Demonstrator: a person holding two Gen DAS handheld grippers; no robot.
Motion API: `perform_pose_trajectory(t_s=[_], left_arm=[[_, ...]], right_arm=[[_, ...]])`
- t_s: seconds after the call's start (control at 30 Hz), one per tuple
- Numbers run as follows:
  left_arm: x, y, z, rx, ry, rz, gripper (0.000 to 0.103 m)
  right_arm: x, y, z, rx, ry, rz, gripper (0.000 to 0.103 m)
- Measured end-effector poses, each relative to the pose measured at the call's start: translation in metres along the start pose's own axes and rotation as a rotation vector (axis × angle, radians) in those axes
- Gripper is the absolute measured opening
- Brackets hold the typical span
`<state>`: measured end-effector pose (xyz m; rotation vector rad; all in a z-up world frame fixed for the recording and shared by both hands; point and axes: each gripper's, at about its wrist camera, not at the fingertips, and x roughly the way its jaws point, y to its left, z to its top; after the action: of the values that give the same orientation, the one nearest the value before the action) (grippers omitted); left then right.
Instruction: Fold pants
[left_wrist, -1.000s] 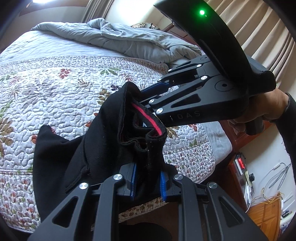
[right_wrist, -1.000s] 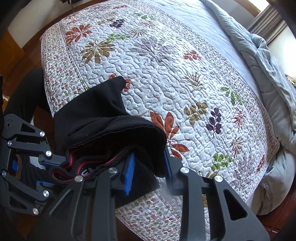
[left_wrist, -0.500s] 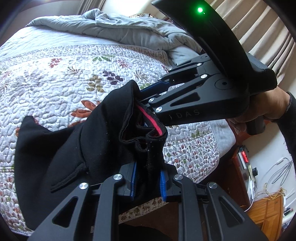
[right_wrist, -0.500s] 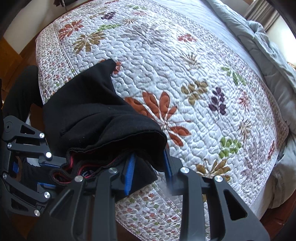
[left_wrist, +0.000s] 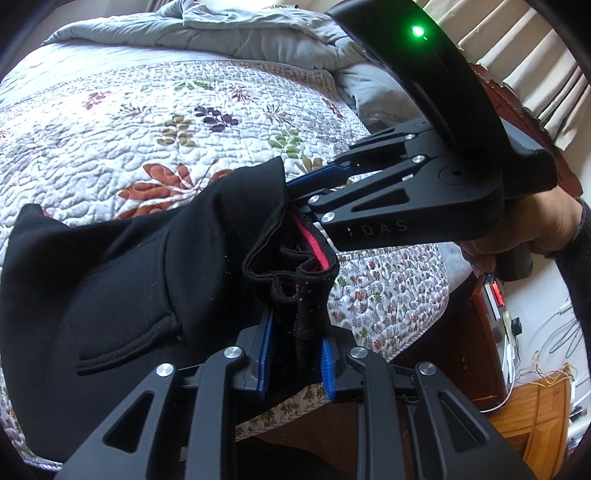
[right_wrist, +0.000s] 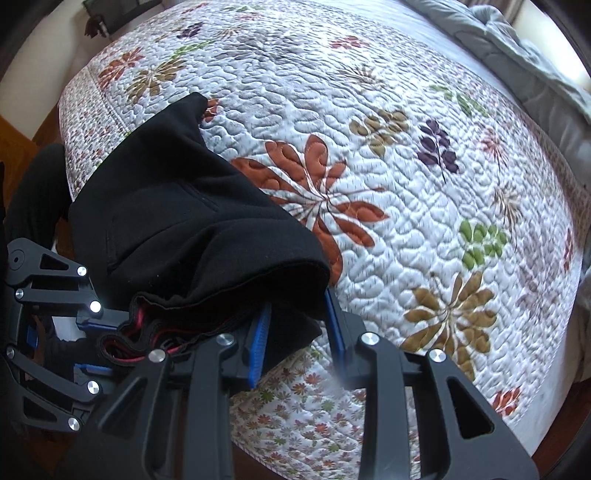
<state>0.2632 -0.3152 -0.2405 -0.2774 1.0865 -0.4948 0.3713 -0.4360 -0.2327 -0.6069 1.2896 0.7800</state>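
Left gripper (left_wrist: 295, 363), right gripper (right_wrist: 297, 339): fingers clamped on black pants (left_wrist: 122, 280) waistband, over quilt (right_wrist: 406, 184).

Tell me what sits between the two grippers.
A bunched stretch of the black pants waistband, red lining showing, spans from the left gripper to the right gripper; clearest in the left wrist view.

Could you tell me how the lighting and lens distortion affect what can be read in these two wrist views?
Left wrist view: fisheye bends the bed quilt; the black pants lose fold detail in shadow. Right wrist view: window glare whitens the upper right; a screw on the left tongs flares.
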Motion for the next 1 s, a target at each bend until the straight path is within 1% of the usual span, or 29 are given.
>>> perform_pose_trajectory(t_s=[0.13, 0.17, 0.2, 0.23, 0.3, 0.37, 0.43, 0.47, 0.5, 0.53, 0.57, 0.6, 0.63, 0.67, 0.7, 0.73, 0.77, 0.83, 0.9, 0.93, 1.0], left_arm=[[0.002, 0.005, -0.003, -0.024, 0.021, -0.045, 0.027], [0.002, 0.006, -0.004, -0.035, 0.027, -0.057, 0.030], [0.001, 0.007, -0.005, -0.047, 0.031, -0.079, 0.036], [0.000, 0.008, -0.006, -0.055, 0.033, -0.089, 0.037], [-0.004, 0.008, -0.008, -0.053, 0.032, -0.085, 0.038], [-0.008, 0.010, -0.009, -0.055, 0.035, -0.091, 0.038], [-0.013, 0.014, -0.010, -0.060, 0.039, -0.109, 0.039], [-0.018, 0.017, -0.012, -0.073, 0.038, -0.131, 0.039], [-0.022, 0.021, -0.013, -0.086, 0.038, -0.155, 0.043], [-0.026, 0.024, -0.014, -0.098, 0.034, -0.180, 0.047], [-0.030, 0.026, -0.015, -0.105, 0.030, -0.201, 0.055], [-0.034, 0.029, -0.016, -0.111, 0.025, -0.232, 0.059], [-0.038, 0.033, -0.016, -0.116, 0.022, -0.263, 0.059], [-0.043, 0.038, -0.016, -0.121, 0.017, -0.291, 0.059], [-0.048, 0.044, -0.015, -0.126, 0.007, -0.310, 0.060], [-0.053, 0.051, -0.014, -0.132, -0.009, -0.323, 0.061], [-0.059, 0.061, -0.012, -0.141, -0.028, -0.329, 0.063], [-0.069, 0.089, -0.003, -0.184, -0.069, -0.336, 0.066], [-0.073, 0.127, 0.009, -0.266, -0.103, -0.340, 0.066], [-0.072, 0.145, 0.016, -0.314, -0.115, -0.346, 0.066], [-0.072, 0.181, 0.028, -0.395, -0.131, -0.365, 0.066]], right_arm=[[0.001, -0.003, -0.010, 0.041, 0.002, -0.005, 0.031], [0.000, -0.003, -0.013, 0.055, 0.002, -0.009, 0.031], [0.000, -0.004, -0.015, 0.066, 0.002, -0.010, 0.031], [-0.002, -0.004, -0.017, 0.078, 0.003, -0.012, 0.031], [-0.004, -0.005, -0.022, 0.107, -0.003, -0.013, 0.031], [-0.007, -0.009, -0.028, 0.159, -0.004, -0.004, 0.031], [-0.011, -0.017, -0.038, 0.239, -0.016, 0.022, 0.032], [-0.013, -0.021, -0.043, 0.277, -0.030, 0.038, 0.033], [-0.016, -0.028, -0.051, 0.333, -0.051, 0.062, 0.034], [-0.018, -0.035, -0.061, 0.402, -0.072, 0.087, 0.039], [-0.020, -0.041, -0.069, 0.458, -0.092, 0.114, 0.047], [-0.021, -0.046, -0.079, 0.529, -0.122, 0.159, 0.052], [-0.022, -0.050, -0.089, 0.598, -0.156, 0.217, 0.070], [-0.020, -0.051, -0.104, 0.684, -0.204, 0.313, 0.084], [-0.020, -0.050, -0.109, 0.719, -0.230, 0.353, 0.086], [-0.015, -0.048, -0.121, 0.772, -0.279, 0.428, 0.087], [-0.010, -0.045, -0.128, 0.809, -0.318, 0.485, 0.089], [0.002, -0.043, -0.138, 0.867, -0.358, 0.546, 0.090], [0.021, -0.036, -0.143, 0.926, -0.375, 0.609, 0.090], [0.033, -0.030, -0.142, 0.947, -0.369, 0.628, 0.090], [0.043, -0.022, -0.135, 0.948, -0.365, 0.638, 0.090]])
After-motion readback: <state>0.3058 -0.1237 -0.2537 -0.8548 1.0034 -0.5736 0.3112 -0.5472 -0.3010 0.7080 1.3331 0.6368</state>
